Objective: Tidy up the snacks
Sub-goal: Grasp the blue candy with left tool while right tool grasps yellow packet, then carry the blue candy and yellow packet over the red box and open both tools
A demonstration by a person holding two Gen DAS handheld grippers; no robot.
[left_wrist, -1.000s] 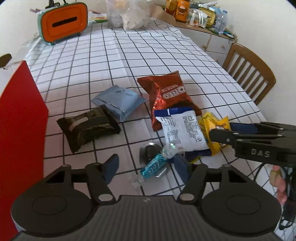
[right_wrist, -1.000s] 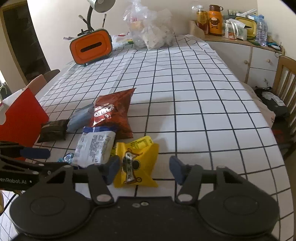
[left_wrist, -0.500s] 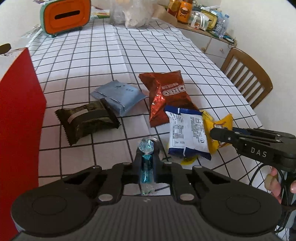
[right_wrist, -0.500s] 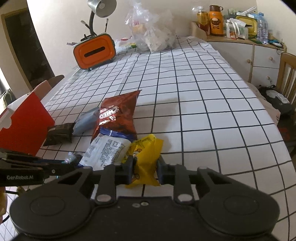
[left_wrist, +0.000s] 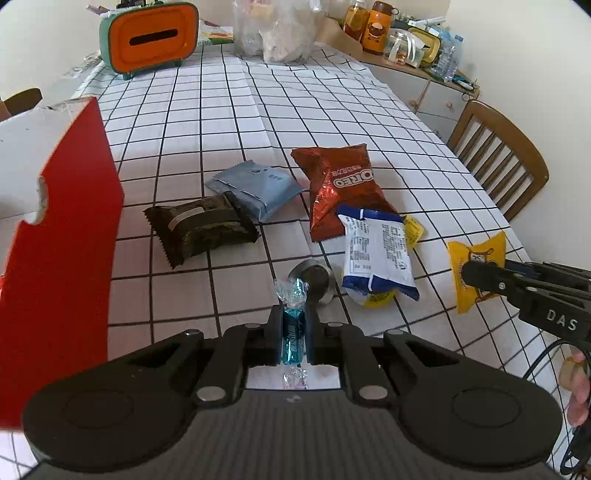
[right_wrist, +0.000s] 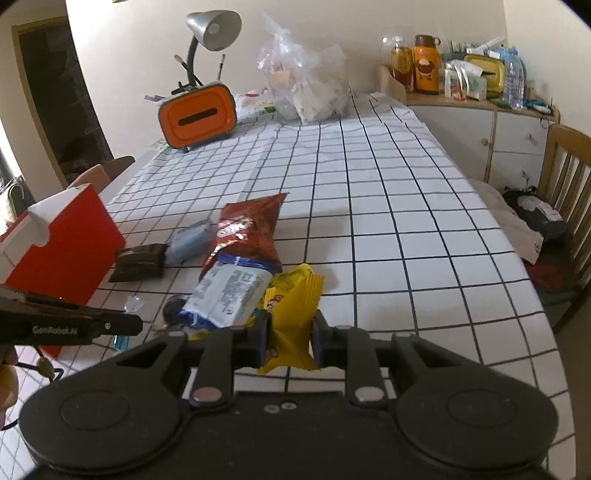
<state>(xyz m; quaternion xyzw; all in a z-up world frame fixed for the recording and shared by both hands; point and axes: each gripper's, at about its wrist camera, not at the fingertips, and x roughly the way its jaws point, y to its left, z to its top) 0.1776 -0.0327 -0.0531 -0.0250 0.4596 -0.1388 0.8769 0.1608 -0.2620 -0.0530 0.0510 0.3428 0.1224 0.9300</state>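
Note:
My left gripper (left_wrist: 294, 328) is shut on a blue wrapped candy (left_wrist: 293, 332) and holds it above the table. My right gripper (right_wrist: 290, 326) is shut on a yellow snack packet (right_wrist: 291, 317), lifted off the cloth; it also shows in the left wrist view (left_wrist: 476, 273). On the checked tablecloth lie a red Oreo bag (left_wrist: 341, 188), a white-and-blue packet (left_wrist: 376, 251), a light blue packet (left_wrist: 256, 188), a dark green packet (left_wrist: 201, 225) and a small dark round snack (left_wrist: 314, 278). A red box (left_wrist: 62, 258) stands at the left.
An orange tissue box (right_wrist: 197, 116), a desk lamp (right_wrist: 212, 27) and a clear plastic bag (right_wrist: 308, 86) stand at the table's far end. A wooden chair (left_wrist: 506, 155) is at the right edge. A cabinet (right_wrist: 476, 125) with bottles is behind.
Both grippers have closed: the left on the blue candy, the right on the yellow packet. Both have lifted their items, and the yellow packet has moved right, away from the pile.

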